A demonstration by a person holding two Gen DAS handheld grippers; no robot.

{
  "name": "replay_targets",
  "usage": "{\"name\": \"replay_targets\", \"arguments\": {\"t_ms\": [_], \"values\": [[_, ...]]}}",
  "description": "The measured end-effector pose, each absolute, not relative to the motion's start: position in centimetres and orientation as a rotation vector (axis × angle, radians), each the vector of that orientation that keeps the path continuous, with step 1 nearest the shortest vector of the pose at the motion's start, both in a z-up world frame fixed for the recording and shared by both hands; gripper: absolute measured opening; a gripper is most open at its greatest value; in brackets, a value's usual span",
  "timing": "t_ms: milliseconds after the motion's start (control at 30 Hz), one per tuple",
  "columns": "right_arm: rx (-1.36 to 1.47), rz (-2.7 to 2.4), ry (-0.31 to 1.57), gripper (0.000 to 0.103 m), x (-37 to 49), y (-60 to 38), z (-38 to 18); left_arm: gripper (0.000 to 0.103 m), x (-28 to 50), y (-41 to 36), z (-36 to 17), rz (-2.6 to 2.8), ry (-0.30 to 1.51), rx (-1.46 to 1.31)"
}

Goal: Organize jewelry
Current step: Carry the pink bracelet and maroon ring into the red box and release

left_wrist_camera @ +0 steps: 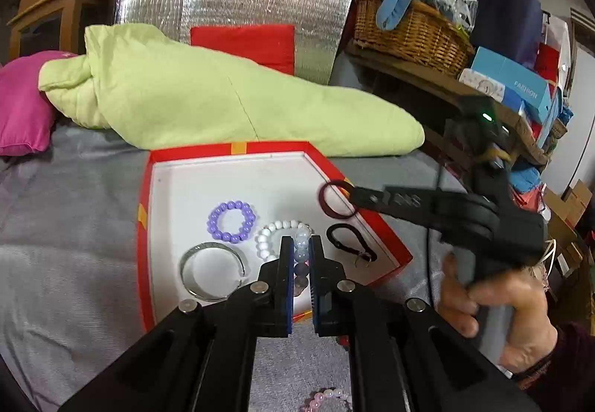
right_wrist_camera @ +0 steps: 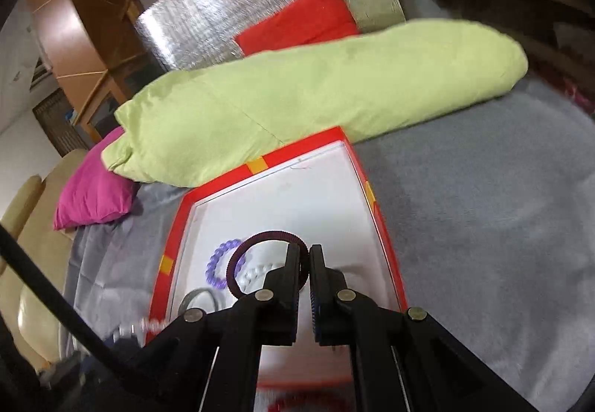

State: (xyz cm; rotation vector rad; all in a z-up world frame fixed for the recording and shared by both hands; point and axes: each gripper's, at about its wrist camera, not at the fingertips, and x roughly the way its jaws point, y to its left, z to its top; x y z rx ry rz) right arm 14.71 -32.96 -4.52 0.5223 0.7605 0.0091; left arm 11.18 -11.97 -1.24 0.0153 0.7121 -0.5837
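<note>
A red box (left_wrist_camera: 143, 226) with a white inside lies on the grey bed cover. In it lie a purple bead bracelet (left_wrist_camera: 231, 221), a white bead bracelet (left_wrist_camera: 268, 237), a silver bangle (left_wrist_camera: 212, 271) and a black cord loop (left_wrist_camera: 347, 242). My left gripper (left_wrist_camera: 300, 244) is shut on a pale blue and grey bead bracelet (left_wrist_camera: 302, 256) low over the box. My right gripper (right_wrist_camera: 305, 252) is shut on a dark maroon ring bracelet (right_wrist_camera: 256, 244), held above the box's right rim (right_wrist_camera: 375, 211); it shows in the left wrist view too (left_wrist_camera: 336, 199).
A green duvet (left_wrist_camera: 208, 92) and pink pillow (left_wrist_camera: 20, 103) lie behind the box. A pink bead bracelet (left_wrist_camera: 327, 399) lies on the cover in front of the box. A shelf with a wicker basket (left_wrist_camera: 409, 29) and boxes stands to the right.
</note>
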Motion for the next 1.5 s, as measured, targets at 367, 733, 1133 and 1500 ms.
{"name": "replay_targets", "arguments": {"t_ms": [367,733,1133,1500], "values": [[0.545,0.005,0.809,0.006,19.5,-33.3,-5.9,0.008,11.9,-13.1,-2.8,-0.591,0.763,0.038],[0.594,0.023,0.865,0.006,21.8,-33.4,-7.7,0.008,11.9,-12.8,-3.7,-0.541,0.791,0.1],[0.621,0.0,0.882,0.007,22.4,-33.2,-8.5,0.008,12.1,-13.3,-4.3,-0.516,0.818,0.138],[0.631,-0.008,0.867,0.009,22.4,-33.3,-8.3,0.008,12.0,-13.7,-4.4,-0.581,0.844,0.113]]}}
